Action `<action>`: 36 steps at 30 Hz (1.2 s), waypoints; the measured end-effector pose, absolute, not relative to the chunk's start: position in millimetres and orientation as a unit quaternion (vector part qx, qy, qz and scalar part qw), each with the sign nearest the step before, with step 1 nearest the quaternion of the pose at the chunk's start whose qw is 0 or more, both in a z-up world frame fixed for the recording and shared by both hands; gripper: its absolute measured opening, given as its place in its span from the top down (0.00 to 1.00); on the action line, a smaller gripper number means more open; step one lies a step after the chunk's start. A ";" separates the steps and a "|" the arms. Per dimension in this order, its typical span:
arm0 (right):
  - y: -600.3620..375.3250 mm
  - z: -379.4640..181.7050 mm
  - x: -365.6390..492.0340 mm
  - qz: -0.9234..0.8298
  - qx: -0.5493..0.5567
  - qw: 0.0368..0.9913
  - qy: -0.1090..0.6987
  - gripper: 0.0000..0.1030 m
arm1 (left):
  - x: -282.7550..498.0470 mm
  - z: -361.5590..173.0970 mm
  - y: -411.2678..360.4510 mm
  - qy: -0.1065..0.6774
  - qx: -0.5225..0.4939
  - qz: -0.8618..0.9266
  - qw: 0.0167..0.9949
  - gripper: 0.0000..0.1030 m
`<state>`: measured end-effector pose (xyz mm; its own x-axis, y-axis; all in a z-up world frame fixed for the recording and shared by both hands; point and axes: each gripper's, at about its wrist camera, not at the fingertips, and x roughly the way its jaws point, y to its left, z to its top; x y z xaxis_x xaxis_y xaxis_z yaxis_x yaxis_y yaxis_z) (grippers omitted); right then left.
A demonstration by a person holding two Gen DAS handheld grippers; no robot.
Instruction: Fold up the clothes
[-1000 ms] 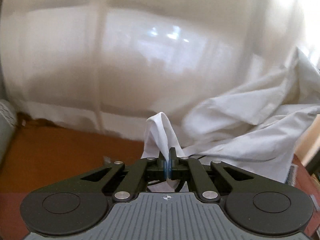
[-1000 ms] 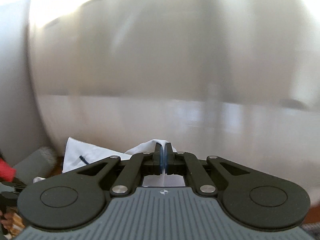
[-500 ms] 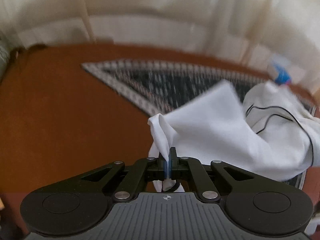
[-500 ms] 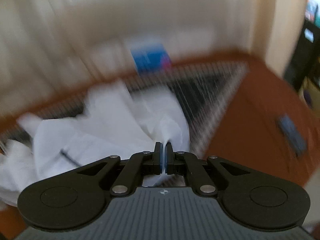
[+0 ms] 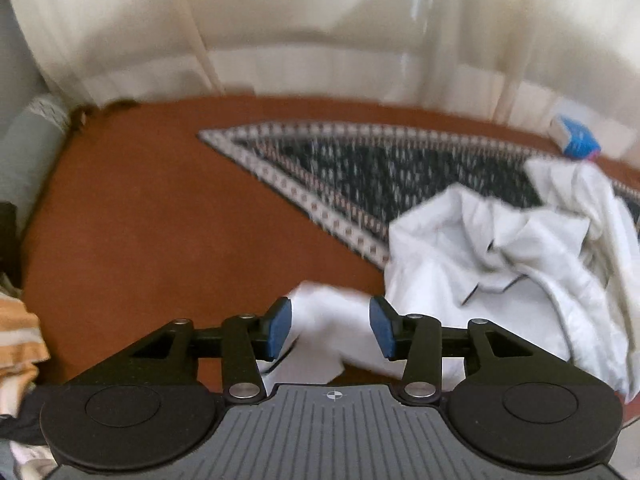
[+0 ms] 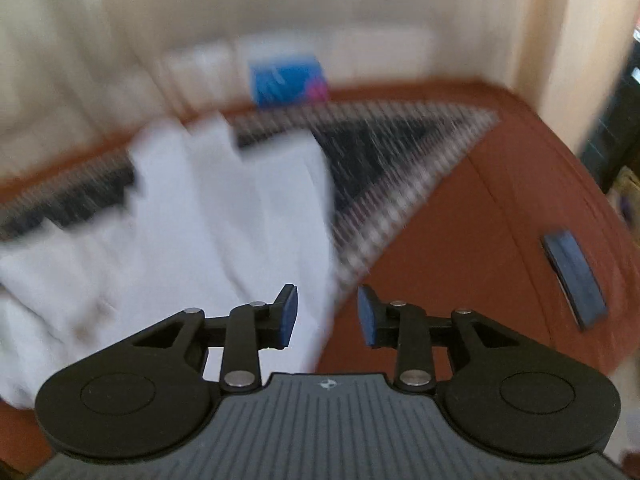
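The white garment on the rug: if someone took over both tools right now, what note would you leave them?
Left tool: open, holding nothing; a corner of the white garment lies between and below its pads.
Right tool: open, holding nothing, over the garment's right edge.
The garment lies crumpled, partly on the patterned rug, partly on the orange surface.
Done: garment laid down, both tools let go.
Left: spread it flat, then every fold.
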<state>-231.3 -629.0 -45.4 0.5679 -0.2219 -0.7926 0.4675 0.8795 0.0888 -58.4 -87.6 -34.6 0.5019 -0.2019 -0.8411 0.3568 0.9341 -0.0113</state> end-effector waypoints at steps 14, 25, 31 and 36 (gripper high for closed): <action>-453.6 -45.1 -35.0 0.092 0.099 0.896 0.422 0.49 | 8.9 -88.7 -162.3 0.475 0.113 -0.179 0.854 0.21; -381.4 -124.0 73.3 0.090 0.038 0.835 0.542 0.49 | 68.1 -166.7 -162.4 0.555 0.082 -0.169 0.811 0.21; -369.0 -155.1 90.8 0.082 0.017 0.809 0.581 0.49 | 81.2 -190.2 -156.2 0.578 0.064 -0.165 0.796 0.22; -376.5 -145.4 83.8 0.086 0.046 0.811 0.577 0.82 | 79.0 -174.0 -156.4 0.569 0.061 -0.203 0.794 0.94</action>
<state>83.8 -376.5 -145.4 0.3203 0.1928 -0.9275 -0.0860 0.9809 0.1742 79.0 -156.4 -174.0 0.2689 -0.2535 -0.9292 0.3915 0.9102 -0.1350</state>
